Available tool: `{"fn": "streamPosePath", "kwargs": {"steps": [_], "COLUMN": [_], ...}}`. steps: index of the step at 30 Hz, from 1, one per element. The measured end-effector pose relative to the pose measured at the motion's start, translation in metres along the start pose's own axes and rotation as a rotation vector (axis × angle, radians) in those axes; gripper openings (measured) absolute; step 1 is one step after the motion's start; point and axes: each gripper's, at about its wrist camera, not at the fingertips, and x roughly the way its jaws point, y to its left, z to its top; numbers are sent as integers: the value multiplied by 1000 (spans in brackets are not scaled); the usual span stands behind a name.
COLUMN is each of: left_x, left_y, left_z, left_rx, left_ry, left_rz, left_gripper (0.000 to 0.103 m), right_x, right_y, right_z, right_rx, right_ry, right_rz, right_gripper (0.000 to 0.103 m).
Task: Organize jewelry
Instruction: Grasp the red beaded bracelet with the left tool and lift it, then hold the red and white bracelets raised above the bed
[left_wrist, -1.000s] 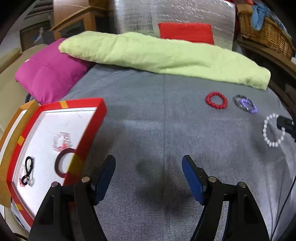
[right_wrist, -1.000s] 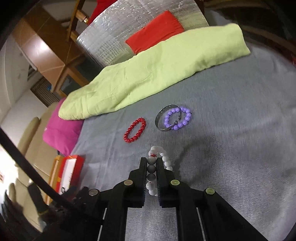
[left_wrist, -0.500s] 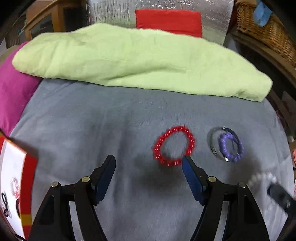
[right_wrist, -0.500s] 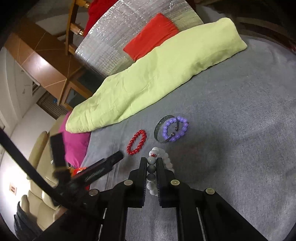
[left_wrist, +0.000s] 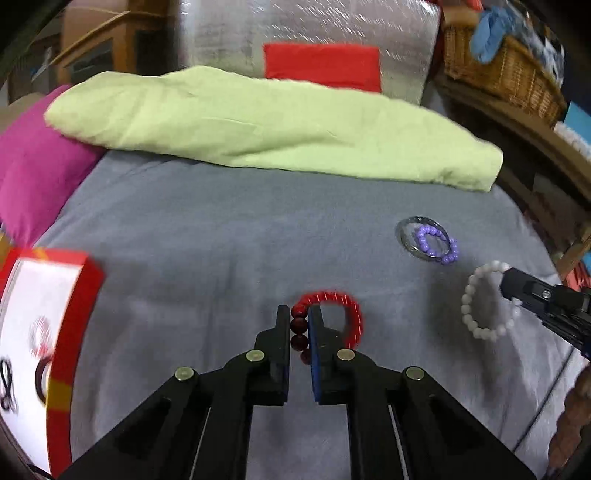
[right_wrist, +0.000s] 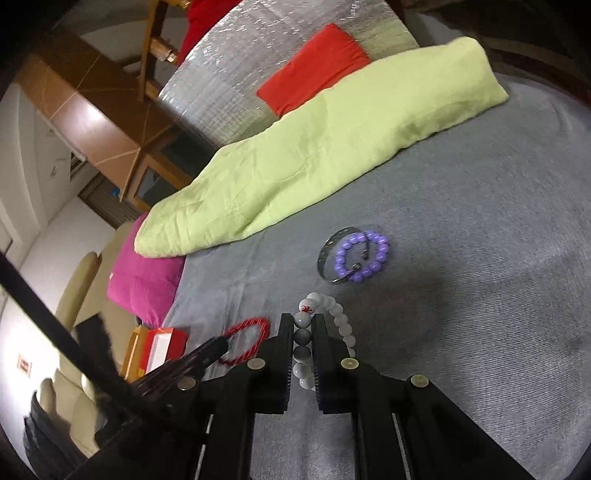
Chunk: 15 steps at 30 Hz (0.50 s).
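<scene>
My left tool is closing on the red bead bracelet — several dark red beads sit between its two fingers, and the rest of the loop curves out toward 2 o'clock from the tips, blurred, over the grey bed cover. My right tool has its fingers pressed together on the white bead bracelet; the beads are lined up in the narrow gap and the free part of the loop bends away toward 1 o'clock.

In the left wrist view the purple bead bracelet lies at 2 o'clock from my left tool, overlapping a silver bangle, well apart from both tools. The red jewelry box is at 9 o'clock, open, with a few pieces on its white lining — too blurred to name. A light green blanket lies across the bed at 12 o'clock, and a pink pillow at 10 o'clock.
</scene>
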Motion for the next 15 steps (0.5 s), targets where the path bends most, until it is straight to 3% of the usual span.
{"fn": "streamPosePath", "kwargs": {"steps": [2, 6, 15], "left_x": [-4, -2, -9], "left_y": [15, 33, 30], "left_z": [-4, 8, 15], "left_rx": [-32, -124, -123], "left_ry": [-37, -40, -58], "left_rz": [-1, -47, -74], "left_gripper": [10, 10, 10], "right_x": [4, 11, 19], "right_y": [5, 15, 24], "right_z": [-5, -14, -21], "right_rx": [-23, -73, -124], "right_ry": [13, 37, 61], "right_rz": [-11, -28, -32], "right_gripper": [10, 10, 10]}}
